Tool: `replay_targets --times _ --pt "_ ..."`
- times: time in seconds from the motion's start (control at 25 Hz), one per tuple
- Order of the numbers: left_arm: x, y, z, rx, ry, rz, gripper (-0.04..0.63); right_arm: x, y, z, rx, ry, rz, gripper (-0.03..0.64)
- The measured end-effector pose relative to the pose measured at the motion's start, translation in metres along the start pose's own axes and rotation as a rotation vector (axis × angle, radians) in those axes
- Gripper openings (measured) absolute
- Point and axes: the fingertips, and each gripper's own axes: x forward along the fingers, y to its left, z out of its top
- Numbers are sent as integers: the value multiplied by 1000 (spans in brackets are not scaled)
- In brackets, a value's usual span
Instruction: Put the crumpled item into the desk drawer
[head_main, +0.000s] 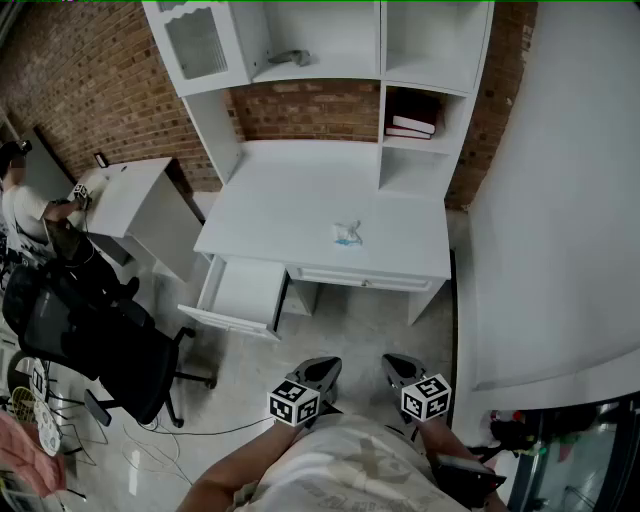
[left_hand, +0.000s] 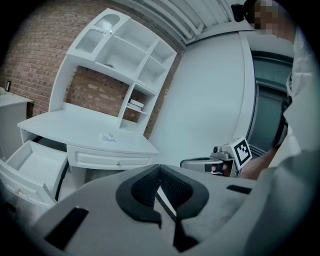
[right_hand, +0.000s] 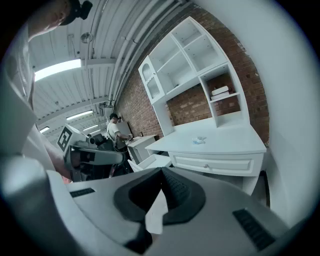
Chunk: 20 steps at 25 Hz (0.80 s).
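Head view cuts me off at the bottom edge: my shirt fills the lower middle and hides my hands behind the marker cubes. My left gripper (head_main: 323, 368) and right gripper (head_main: 399, 367) hang side by side over the pale floor (head_main: 350, 330), both pointing toward the desk (head_main: 290, 205) and well apart from it. In the left gripper view my left gripper (left_hand: 159, 168) has its dark pads pressed tip to tip with nothing caught between them. The right gripper view shows my right gripper (right_hand: 161, 170) in the same way, closed and empty.

Beyond them the desk's left drawer (head_main: 243, 290) stands pulled out. I can see its pale bottom, but not whether anything lies in its far corners. The drawer beside it (head_main: 365, 279) is closed. The crumpled item (head_main: 347, 234) lies on the white desktop toward the right, above that closed drawer. It is too small for me to tell what it is made of.

A hutch of open shelves rises at the back, with books (head_main: 412, 125) in a right-hand cubby. A brick wall (head_main: 90, 90) is behind it. To the left are a black office chair (head_main: 90, 340), loose cables (head_main: 150, 445) and a person (head_main: 20, 200) at another white desk, partly cut off by the frame. A large white panel (head_main: 560, 200) blocks the right side.
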Motion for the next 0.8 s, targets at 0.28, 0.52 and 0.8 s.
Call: replay_targets --times 0.28,0.52,0.8 --pt "-5 -3 -8 4 14 2 21 -6 8 -7 16 -14 7 21" --pt "2 -8 -7 14 18 -12 21 -13 5 -9 46 -29 14 23" --pt "3 -13 -7 15 21 -18 21 -14 -2 -9 40 -23 -40 23"
